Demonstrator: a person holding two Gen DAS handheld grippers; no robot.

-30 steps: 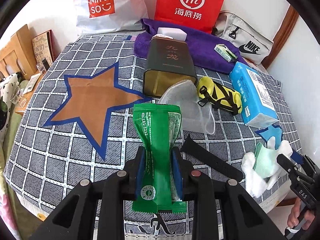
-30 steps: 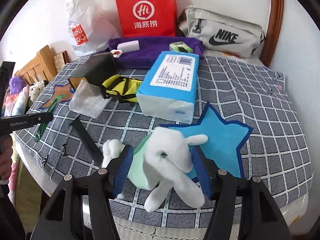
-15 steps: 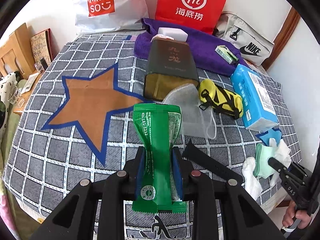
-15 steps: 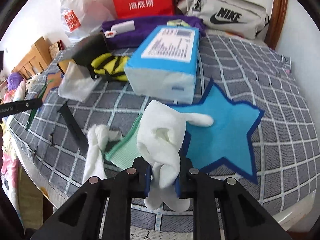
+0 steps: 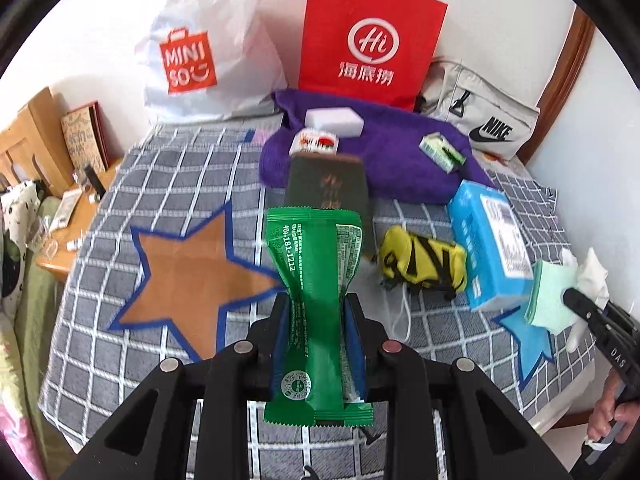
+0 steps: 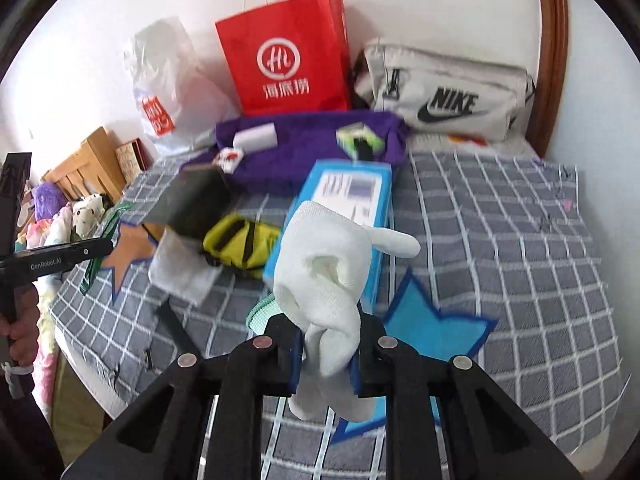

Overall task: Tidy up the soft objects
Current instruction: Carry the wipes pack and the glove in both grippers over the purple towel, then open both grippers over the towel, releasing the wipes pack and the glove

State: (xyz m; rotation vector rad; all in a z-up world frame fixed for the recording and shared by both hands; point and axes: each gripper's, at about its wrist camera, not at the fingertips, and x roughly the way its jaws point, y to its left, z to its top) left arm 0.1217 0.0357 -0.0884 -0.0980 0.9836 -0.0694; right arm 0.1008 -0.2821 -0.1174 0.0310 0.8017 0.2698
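My left gripper (image 5: 318, 344) is shut on a green snack packet (image 5: 316, 264), which stands upright between the blue pads above the checked bedspread (image 5: 160, 360). A brown star patch (image 5: 188, 280) lies below and to its left. My right gripper (image 6: 326, 356) is shut on a white knitted glove (image 6: 324, 256), lifted off the bed. A pale green cloth (image 6: 260, 312) hangs at the glove's left side. A blue star patch (image 6: 432, 320) lies under and to the right of the glove. The left wrist view shows the right gripper (image 5: 576, 300) at the far right carrying the green cloth (image 5: 550, 300).
On the bed lie a blue tissue pack (image 5: 488, 248), a yellow pouch (image 5: 424, 264), a dark tin (image 5: 326, 188), a grey face mask (image 6: 182, 268) and a black strap (image 6: 176, 328). A purple towel (image 5: 400, 160), red bag (image 5: 368, 36), white bag (image 5: 200, 48) and grey Nike bag (image 6: 444, 92) line the wall.
The right gripper closed on the white glove and raised it off the bed with the green cloth. The left gripper rose a little, still holding the green packet.
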